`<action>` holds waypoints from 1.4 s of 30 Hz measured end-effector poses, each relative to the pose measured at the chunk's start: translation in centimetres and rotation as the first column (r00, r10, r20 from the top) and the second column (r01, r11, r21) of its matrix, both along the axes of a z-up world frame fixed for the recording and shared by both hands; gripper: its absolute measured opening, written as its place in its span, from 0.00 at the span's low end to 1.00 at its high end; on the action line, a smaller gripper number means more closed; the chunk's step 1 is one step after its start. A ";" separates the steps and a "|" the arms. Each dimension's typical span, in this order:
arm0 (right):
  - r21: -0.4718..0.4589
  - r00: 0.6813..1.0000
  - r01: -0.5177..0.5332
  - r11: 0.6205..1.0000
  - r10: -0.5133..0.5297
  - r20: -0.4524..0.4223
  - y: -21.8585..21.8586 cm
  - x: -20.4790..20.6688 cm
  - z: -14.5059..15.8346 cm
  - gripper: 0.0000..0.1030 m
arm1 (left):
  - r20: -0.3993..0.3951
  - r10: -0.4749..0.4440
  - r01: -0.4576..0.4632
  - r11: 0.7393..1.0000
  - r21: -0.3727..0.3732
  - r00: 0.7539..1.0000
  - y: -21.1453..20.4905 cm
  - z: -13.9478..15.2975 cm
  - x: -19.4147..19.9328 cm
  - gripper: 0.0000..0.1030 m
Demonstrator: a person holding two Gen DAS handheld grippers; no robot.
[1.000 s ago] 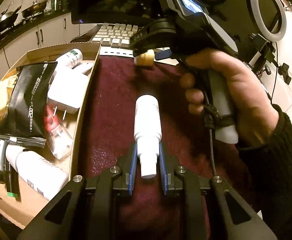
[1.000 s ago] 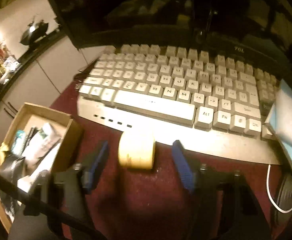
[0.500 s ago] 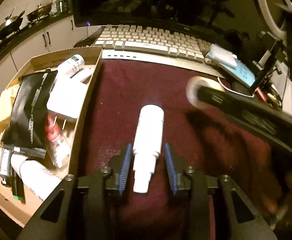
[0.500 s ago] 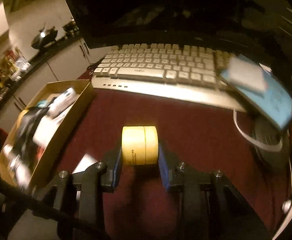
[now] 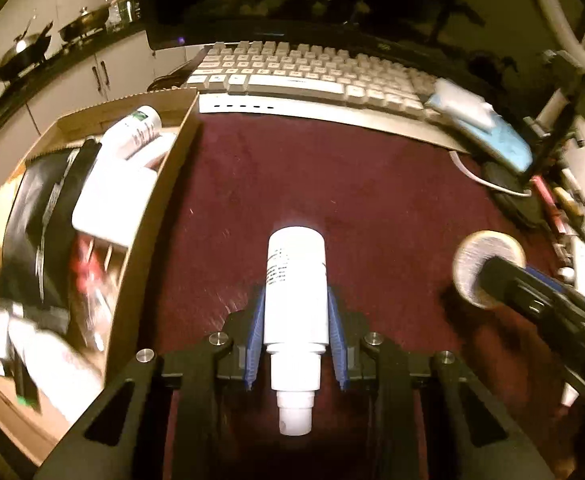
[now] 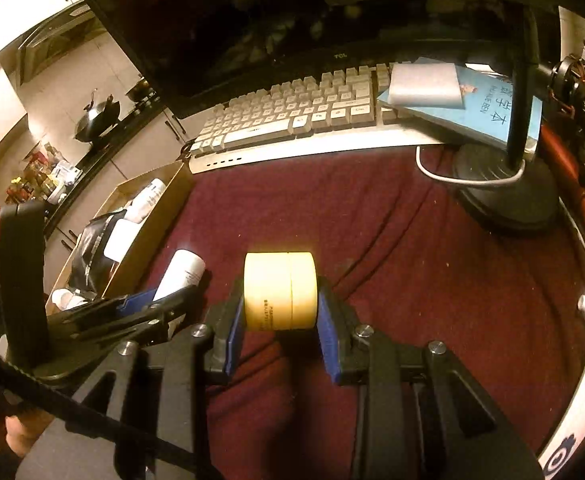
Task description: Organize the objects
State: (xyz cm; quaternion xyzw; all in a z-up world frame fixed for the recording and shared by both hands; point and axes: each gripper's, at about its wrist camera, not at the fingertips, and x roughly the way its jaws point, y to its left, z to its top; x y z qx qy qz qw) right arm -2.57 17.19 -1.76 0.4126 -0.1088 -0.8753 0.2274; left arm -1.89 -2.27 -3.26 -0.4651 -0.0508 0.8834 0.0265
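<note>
The left gripper (image 5: 296, 332), its jaws just closing, pinches a white bottle (image 5: 296, 292) over the dark red cloth (image 5: 332, 184), beside the cardboard box (image 5: 164, 184); the right gripper (image 6: 278, 320) clamps a yellow jar (image 6: 279, 290) near the cloth's right edge

my pads (image 5: 255, 336): ribbed blue rubber | bottle (image 5: 296, 300): smooth white plastic | jar (image 6: 279, 290): glossy yellow plastic | cloth (image 5: 312, 184): matt maroon fabric | box (image 5: 160, 200): plain brown cardboard
</note>
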 end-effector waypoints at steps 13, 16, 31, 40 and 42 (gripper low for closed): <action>-0.039 0.992 -0.114 0.993 0.112 -0.056 -6.3 2.3 2.3 0.29 | -0.126 0.091 -0.067 0.981 0.184 0.988 -7.4 6.1 6.2 0.24; -0.050 0.986 -0.154 0.987 0.151 -0.068 -8.5 2.2 3.0 0.29 | -0.145 0.136 -0.103 0.972 0.213 0.980 -9.8 6.7 6.5 0.24; 0.005 0.975 -0.202 0.979 0.202 -0.096 -15.8 -0.7 5.0 0.29 | -0.187 0.227 -0.187 0.960 0.209 0.956 -18.9 9.5 2.6 0.24; 0.039 0.972 -0.210 0.977 0.213 -0.102 -19.3 -3.7 5.8 0.29 | -0.121 0.241 -0.217 0.959 0.184 0.963 -22.3 7.8 -3.3 0.24; 0.046 0.974 -0.204 0.978 0.207 -0.093 -19.7 -4.5 5.6 0.29 | -0.112 0.238 -0.219 0.963 0.157 0.965 -22.5 7.6 -4.5 0.24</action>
